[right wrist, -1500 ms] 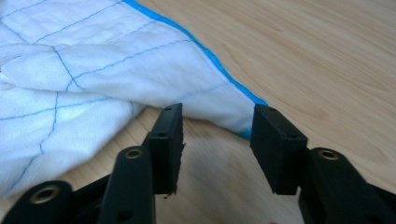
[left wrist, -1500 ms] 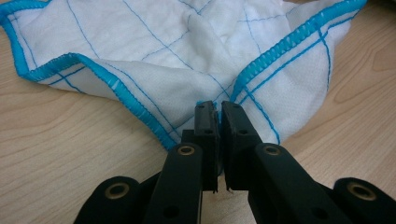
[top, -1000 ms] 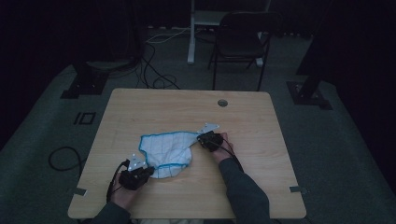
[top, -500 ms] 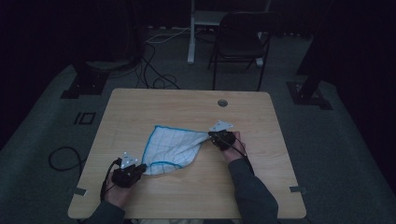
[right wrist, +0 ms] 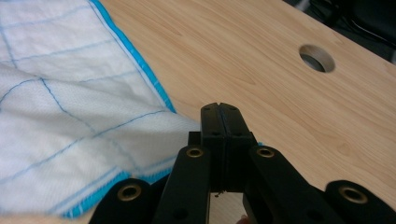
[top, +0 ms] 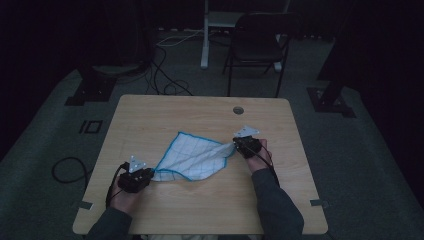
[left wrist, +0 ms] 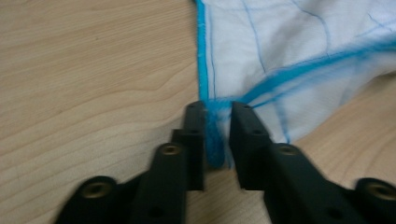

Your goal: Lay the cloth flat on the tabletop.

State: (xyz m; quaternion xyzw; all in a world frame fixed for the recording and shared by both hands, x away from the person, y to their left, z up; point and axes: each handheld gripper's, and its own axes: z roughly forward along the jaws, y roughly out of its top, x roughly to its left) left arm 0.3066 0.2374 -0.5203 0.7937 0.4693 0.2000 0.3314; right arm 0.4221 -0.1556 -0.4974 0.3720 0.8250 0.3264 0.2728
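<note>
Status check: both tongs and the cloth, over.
Right tongs shut on the white blue-edged cloth. Left tongs just opening, cloth corner loose between the jaws. Cloth part spread on wooden table; nothing in the way.

Wooden table [top: 165, 115] – folding chair [top: 257, 47] beyond – floor cables [top: 165, 82].

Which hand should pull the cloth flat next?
Probably the right: the right gripper is shut on the cloth corner, while the left gripper jaws have just been opening, the blue hem loose between them.
</note>
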